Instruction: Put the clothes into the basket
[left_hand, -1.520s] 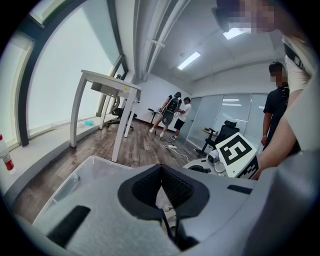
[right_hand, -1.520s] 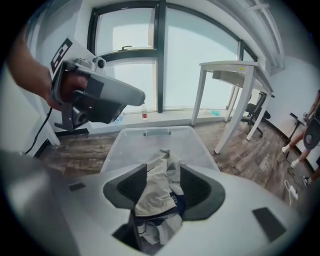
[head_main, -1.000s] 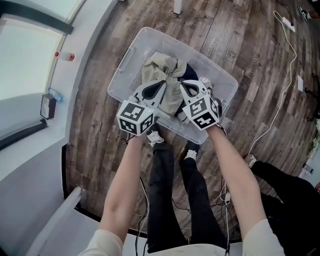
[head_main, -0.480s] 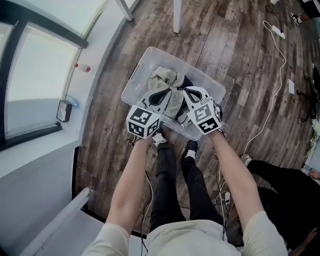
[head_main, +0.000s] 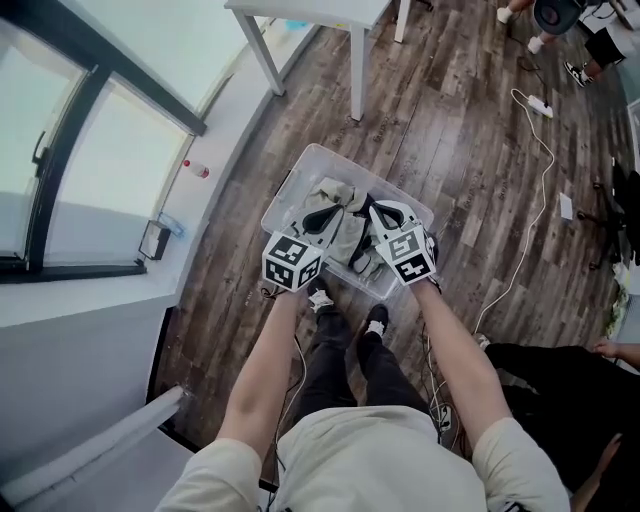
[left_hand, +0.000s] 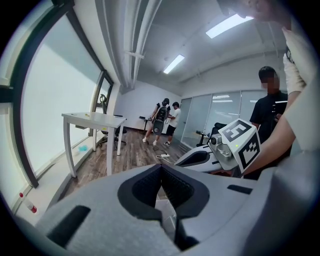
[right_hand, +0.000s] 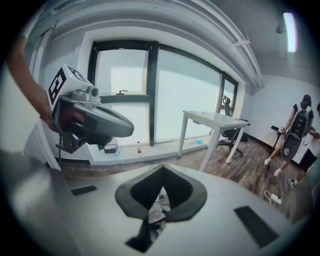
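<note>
The basket (head_main: 287, 192) is a clear plastic tub standing on the wood-plank floor (head_main: 470, 150), just far of the person's shoes (head_main: 320, 298). The clothes (head_main: 330, 190) lie inside it: a beige garment heaped on the left and middle, with a dark piece showing towards the right.

Both grippers hover over the near half of the tub, side by side and pointing away from the person. The left gripper (head_main: 335, 208) has its jaws together, the tips meeting with nothing between them. The right gripper (head_main: 374, 211) is likewise closed and empty. In the right gripper view, pale fabric shows through the gap behind its tips, lying below in the tub.

To the left, a small red-capped bottle (head_main: 197, 169) lies on the window ledge. A white cable (head_main: 545, 170) trails across the floor on the right.
</note>
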